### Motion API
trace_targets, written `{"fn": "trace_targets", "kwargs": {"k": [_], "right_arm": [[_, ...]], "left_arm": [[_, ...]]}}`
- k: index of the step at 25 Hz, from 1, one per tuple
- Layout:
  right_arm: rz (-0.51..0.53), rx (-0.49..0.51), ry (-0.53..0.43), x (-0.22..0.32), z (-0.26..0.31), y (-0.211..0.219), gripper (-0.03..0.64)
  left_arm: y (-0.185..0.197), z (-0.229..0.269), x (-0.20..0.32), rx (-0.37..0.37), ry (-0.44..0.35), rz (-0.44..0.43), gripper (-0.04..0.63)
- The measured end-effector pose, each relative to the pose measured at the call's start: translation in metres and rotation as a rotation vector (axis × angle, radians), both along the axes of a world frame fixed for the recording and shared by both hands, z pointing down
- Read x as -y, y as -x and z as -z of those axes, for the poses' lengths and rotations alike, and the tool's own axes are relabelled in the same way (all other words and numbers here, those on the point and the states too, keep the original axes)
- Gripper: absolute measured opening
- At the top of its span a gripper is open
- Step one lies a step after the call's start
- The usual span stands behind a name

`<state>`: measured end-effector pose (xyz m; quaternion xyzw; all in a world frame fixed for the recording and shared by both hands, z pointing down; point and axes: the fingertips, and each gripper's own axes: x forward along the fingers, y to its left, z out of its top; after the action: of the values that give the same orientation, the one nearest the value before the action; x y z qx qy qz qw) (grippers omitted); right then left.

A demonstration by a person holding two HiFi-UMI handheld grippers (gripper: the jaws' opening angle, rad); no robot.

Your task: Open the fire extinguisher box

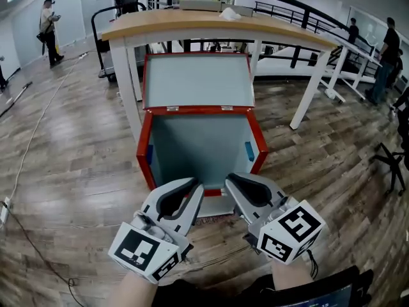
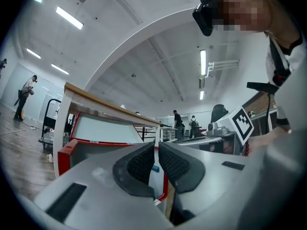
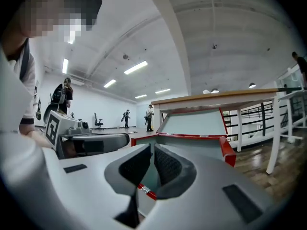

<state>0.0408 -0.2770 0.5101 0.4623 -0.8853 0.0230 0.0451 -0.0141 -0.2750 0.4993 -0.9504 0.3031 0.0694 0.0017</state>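
The red metal fire extinguisher box [image 1: 145, 151] is seen open at twelve o'clock; the left gripper [image 1: 193, 185] and right gripper [image 1: 233, 183] are held before it, jaws together, empty.

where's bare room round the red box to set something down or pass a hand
Bare floor: left of the box out to the cable, and right of it up to the table leg. The box's inside looks bare. Crowded: its front edge, where the left gripper and right gripper sit, and behind, with the lid under the table.
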Motion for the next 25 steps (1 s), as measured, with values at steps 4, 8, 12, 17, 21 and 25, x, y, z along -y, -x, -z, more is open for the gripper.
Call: {"fn": "trace_targets", "kwargs": {"k": [4,8,12,17,21,25], "right_arm": [[-0.003,0.023,-0.012,-0.003,0.005,0.003,0.025],[-0.017,0.019,0.000,-0.003,0.004,0.002,0.009],[-0.012,0.011,0.006,-0.004,0.003,0.002,0.009],[-0.013,-0.020,0.014,-0.007,-0.002,0.000,0.009],[-0.025,-0.043,0.013,-0.008,-0.004,-0.001,0.009],[-0.028,-0.040,0.017,-0.010,-0.006,-0.002,0.009]], "left_arm": [[-0.001,-0.005,-0.008,0.003,0.000,-0.001,0.031],[0.001,-0.005,-0.013,0.013,-0.007,0.004,0.031],[0.002,-0.005,-0.014,0.016,-0.007,0.006,0.031],[0.000,-0.007,-0.014,0.014,-0.004,0.004,0.031],[-0.003,-0.008,-0.016,0.028,-0.020,-0.001,0.031],[-0.004,-0.010,-0.018,0.055,-0.041,0.003,0.031]]}}
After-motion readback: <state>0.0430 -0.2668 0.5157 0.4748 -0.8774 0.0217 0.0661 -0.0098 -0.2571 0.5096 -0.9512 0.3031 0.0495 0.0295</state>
